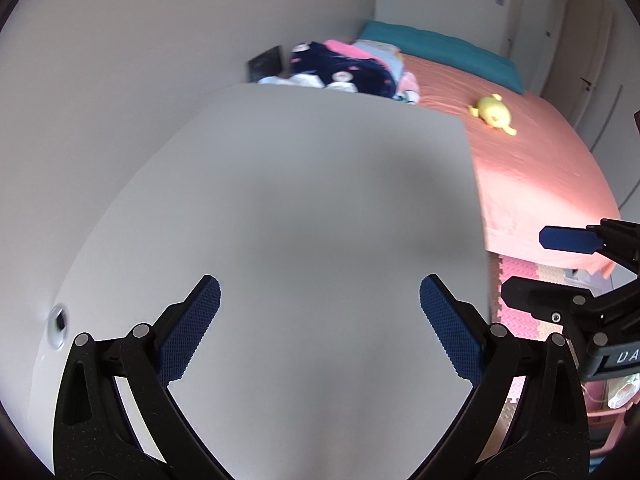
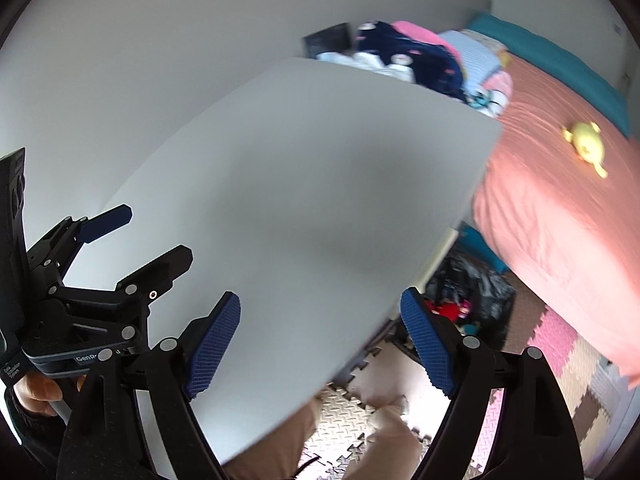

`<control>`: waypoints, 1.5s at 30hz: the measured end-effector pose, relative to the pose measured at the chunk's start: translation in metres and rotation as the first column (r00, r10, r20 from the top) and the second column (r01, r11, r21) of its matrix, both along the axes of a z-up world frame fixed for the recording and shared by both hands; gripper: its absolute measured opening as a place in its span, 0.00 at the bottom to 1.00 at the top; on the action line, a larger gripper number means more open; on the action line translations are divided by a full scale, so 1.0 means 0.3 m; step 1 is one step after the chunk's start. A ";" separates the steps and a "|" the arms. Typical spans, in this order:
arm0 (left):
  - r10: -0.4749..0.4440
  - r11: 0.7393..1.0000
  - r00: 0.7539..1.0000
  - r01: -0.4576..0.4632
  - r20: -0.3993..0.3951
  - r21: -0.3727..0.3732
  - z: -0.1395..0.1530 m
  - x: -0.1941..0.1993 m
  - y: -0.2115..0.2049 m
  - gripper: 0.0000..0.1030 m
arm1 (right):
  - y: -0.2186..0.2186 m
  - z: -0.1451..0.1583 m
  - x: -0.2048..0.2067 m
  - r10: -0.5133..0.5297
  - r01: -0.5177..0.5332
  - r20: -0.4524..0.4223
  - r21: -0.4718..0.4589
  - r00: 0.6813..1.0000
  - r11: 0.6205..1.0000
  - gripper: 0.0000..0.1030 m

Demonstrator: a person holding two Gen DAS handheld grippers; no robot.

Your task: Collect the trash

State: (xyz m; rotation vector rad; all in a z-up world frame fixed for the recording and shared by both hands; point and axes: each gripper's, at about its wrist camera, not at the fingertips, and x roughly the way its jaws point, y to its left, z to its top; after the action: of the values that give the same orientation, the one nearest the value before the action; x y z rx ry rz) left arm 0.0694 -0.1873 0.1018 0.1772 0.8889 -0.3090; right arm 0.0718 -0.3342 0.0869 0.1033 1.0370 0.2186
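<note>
Below the table (image 2: pixel 280 200) edge, right wrist view only: black trash bag (image 2: pixel 476 280).

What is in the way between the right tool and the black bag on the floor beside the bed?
Nothing visible blocks it. The open right tool hangs over the white table near its edge; the black bag sits on the floor just past that edge, in plain sight.
</note>
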 end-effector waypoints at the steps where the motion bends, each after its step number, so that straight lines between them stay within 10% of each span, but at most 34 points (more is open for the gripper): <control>1: 0.013 1.000 1.000 -0.013 0.001 0.000 -0.001 -0.007 0.031 0.94 | 0.029 -0.001 0.000 0.012 -0.012 0.002 0.001 1.000 1.000 0.81; 23: 0.298 0.954 0.954 -0.299 -0.032 -0.037 -0.119 -0.244 0.734 0.94 | 0.615 -0.143 -0.133 0.143 -0.142 0.017 -0.050 0.989 0.989 0.83; 45: 0.306 0.951 0.952 -0.305 -0.014 0.040 -0.276 -0.313 0.839 0.94 | 0.749 -0.296 -0.185 -0.046 0.059 0.088 -0.153 0.995 0.986 0.88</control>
State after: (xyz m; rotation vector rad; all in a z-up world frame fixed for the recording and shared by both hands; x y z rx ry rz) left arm -0.0246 0.0645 0.0188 0.0692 0.9279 -0.0050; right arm 0.0164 -0.1094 -0.0018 -0.0199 0.9626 0.0922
